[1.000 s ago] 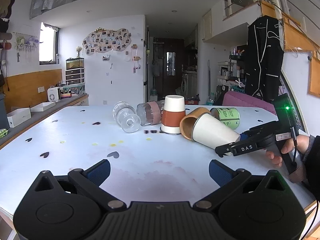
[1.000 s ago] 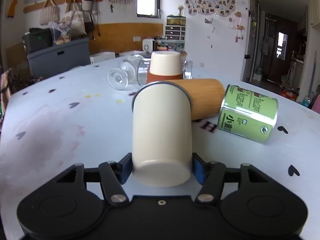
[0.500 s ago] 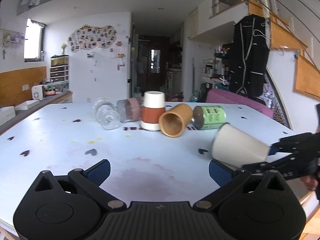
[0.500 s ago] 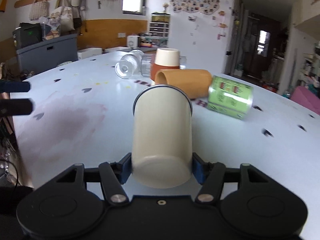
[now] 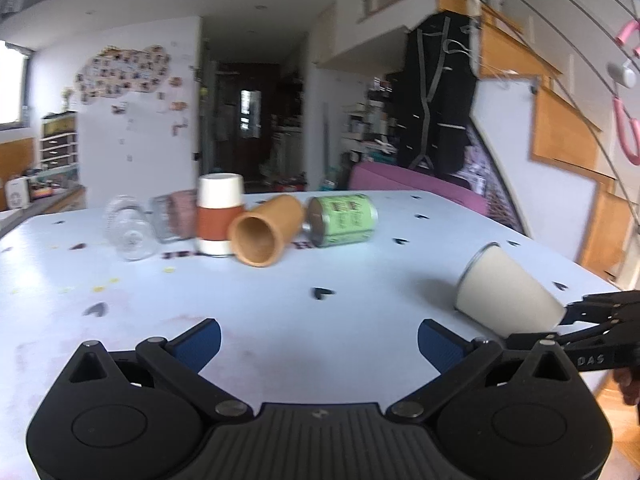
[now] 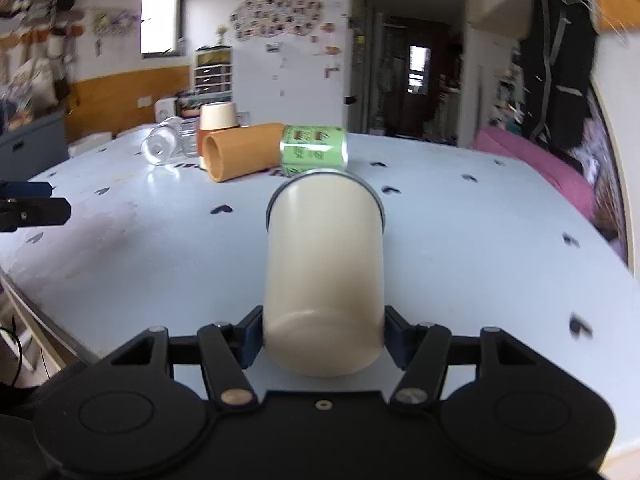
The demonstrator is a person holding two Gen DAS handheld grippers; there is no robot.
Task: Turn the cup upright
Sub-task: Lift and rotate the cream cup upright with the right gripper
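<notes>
The cream cup [image 5: 506, 296], in the left wrist view, is at the right side of the white table [image 5: 360, 312], tilted with its metal-rimmed mouth up and to the left and its base caught in the right gripper [image 5: 570, 322]. That gripper's black fingers are clenched on the cup's base end. The left gripper [image 5: 318, 338] sits low in the foreground with its blue pads [image 5: 198, 340] spread wide and nothing between them. Farther back on the table stands a group: a clear glass [image 5: 128, 226] on its side, a pinkish jar [image 5: 172, 218] on its side, a white and brown cup [image 5: 219, 214] standing mouth down, a tan cup [image 5: 266, 234] lying with its mouth toward the camera, and a green tin [image 5: 344, 220] on its side just beside it.

In the right wrist view, the cream cup [image 6: 324, 268] points away from the camera, its base gripped between the right gripper's [image 6: 322, 334] blue pads and its rim at the far end. Whether it touches the table [image 6: 480, 240] cannot be told here. The tan cup [image 6: 240, 156] and green tin [image 6: 314, 150] lie beyond it, touching each other, with the white and brown cup [image 6: 216, 118] and clear glass [image 6: 162, 146] behind. One finger of the left gripper shows at the left edge.
</notes>
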